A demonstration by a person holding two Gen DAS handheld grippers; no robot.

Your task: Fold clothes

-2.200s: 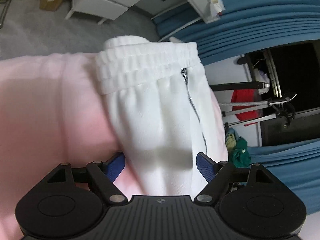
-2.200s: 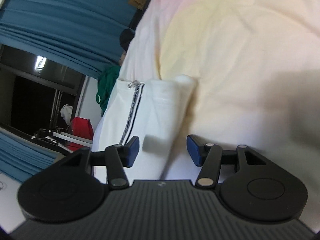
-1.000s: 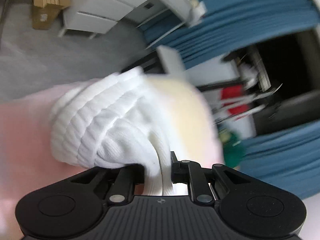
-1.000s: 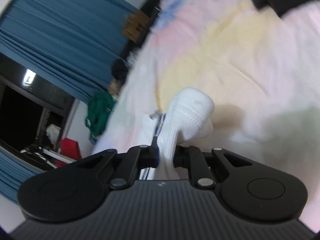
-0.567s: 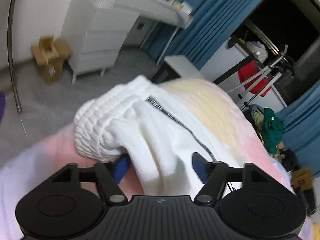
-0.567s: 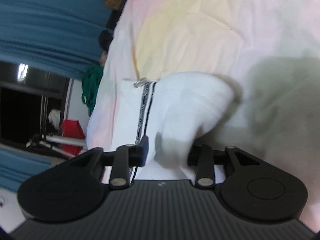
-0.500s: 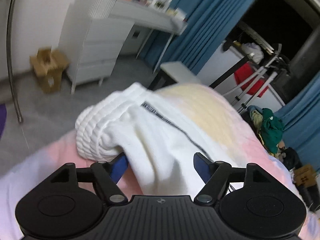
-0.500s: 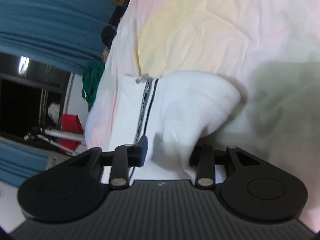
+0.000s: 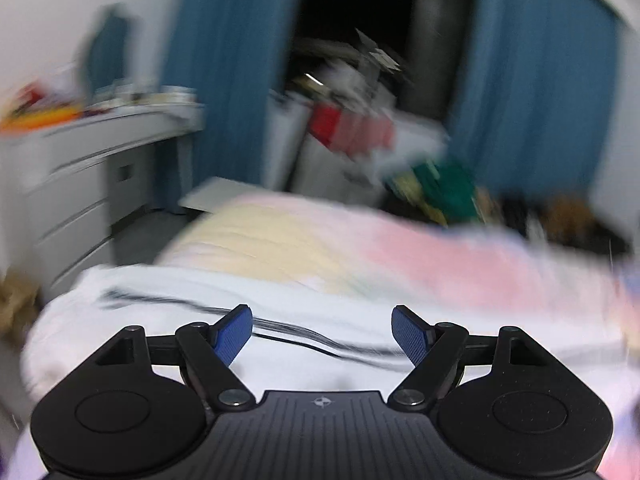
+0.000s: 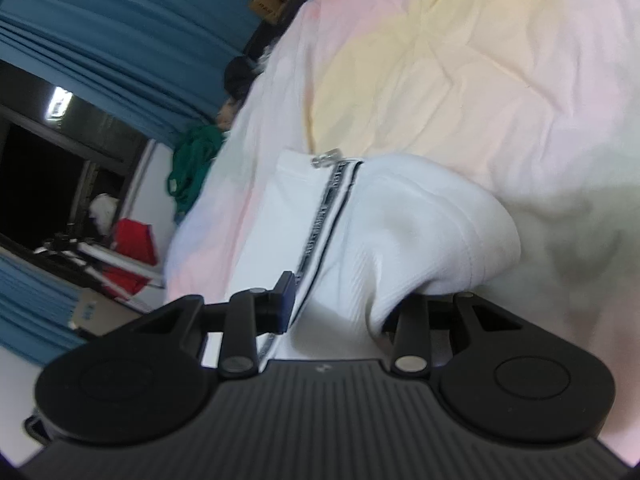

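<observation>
I see the bed (image 10: 460, 60) first, its pastel pink and yellow cover filling most of my right view. The white garment (image 10: 400, 240) lies bunched near the bed's edge on the curtain side, a dark striped band (image 10: 326, 216) running along it. My left tongs (image 9: 322, 334) are released, fingers wide apart above the white cloth, holding nothing; that view is blurred. My right tongs (image 10: 344, 300) are spread too, with a fold of the garment lying loosely between the fingers.
</observation>
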